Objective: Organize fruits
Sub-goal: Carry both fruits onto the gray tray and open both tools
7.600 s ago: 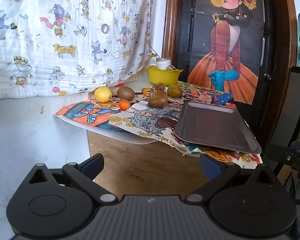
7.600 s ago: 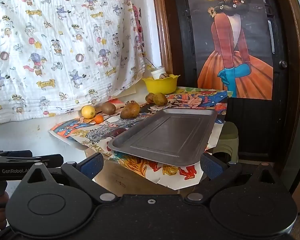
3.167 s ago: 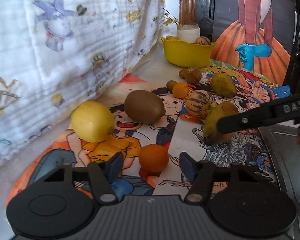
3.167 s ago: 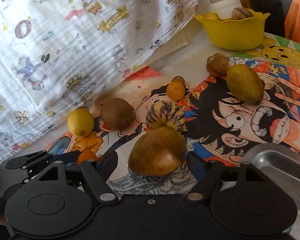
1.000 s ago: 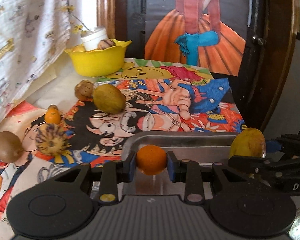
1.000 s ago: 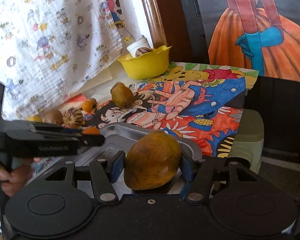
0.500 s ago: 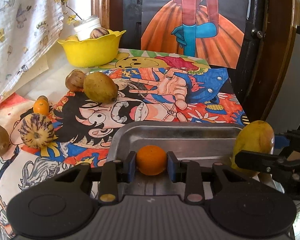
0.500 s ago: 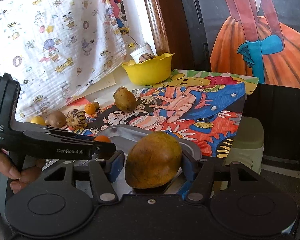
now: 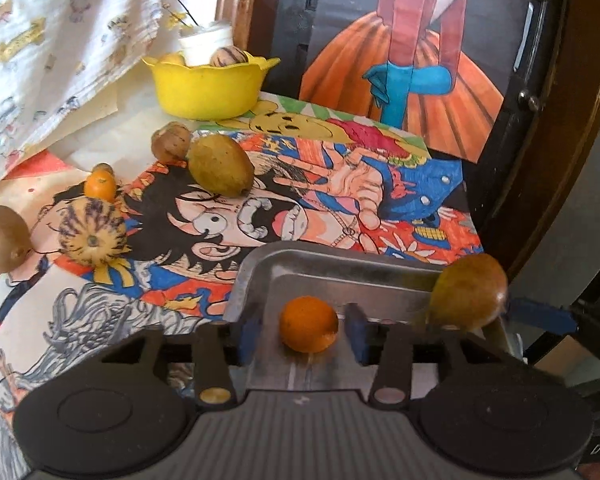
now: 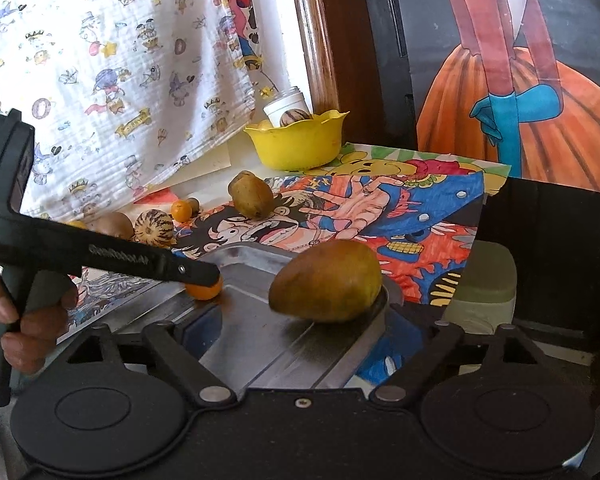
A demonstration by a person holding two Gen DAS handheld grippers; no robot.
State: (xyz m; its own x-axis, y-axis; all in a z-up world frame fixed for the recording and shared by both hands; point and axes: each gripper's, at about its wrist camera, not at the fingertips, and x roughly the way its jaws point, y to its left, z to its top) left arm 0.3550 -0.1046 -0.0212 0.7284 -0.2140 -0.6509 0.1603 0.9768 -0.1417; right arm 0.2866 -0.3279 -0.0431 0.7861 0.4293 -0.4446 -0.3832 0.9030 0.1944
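Over the tray [image 9: 256, 268], both hand-held grippers stood open: left one [image 9: 300, 334] around the released orange [image 9: 309, 323], right one [image 10: 300, 332] behind the mango [image 10: 326, 280]. Best retreat straight back, avoiding nudging either fruit.

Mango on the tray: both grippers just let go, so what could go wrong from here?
The mango lies at the tray's far corner, partly over the rim; it may roll off toward the floor. The orange sits free between the open left gripper's fingers, so pulling back carelessly could nudge it rolling.
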